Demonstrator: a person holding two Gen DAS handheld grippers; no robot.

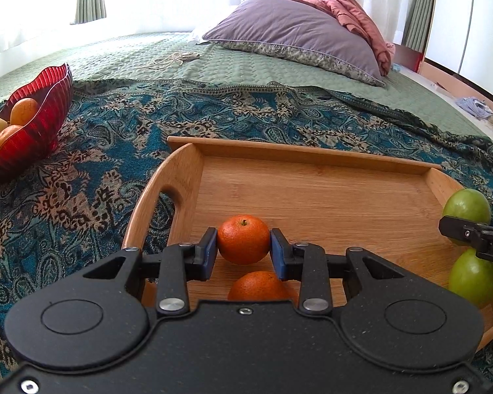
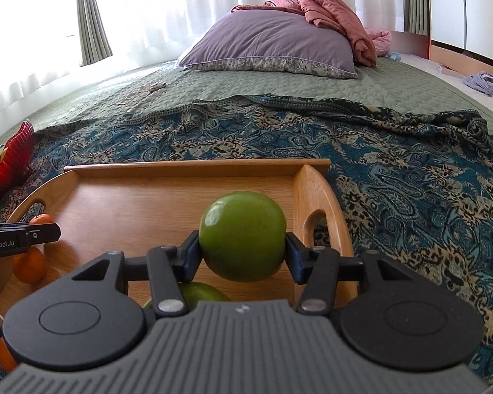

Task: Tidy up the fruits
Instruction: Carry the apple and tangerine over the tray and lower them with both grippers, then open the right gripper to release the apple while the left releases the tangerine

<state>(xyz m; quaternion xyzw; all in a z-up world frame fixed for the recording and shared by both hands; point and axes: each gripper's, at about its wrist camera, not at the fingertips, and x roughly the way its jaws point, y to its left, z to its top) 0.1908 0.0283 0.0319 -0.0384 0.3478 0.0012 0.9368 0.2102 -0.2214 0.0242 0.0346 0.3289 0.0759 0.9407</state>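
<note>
A: Your left gripper [image 1: 243, 246] has its fingers clamped on an orange [image 1: 243, 239], near-left in the wooden tray [image 1: 312, 154].
B: And your right gripper [image 2: 242, 246] squeezes a green apple [image 2: 242, 234] at the tray's right end.

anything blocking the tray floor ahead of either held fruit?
Nothing visible. The left gripper holds a small orange mandarin, the right gripper a round green apple; the bare wooden tray floor ahead is open. Placed fruit lies behind each, toward the camera.

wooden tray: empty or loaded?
Loaded. The wooden tray holds an orange and a green fruit; its far half is bare.
</note>
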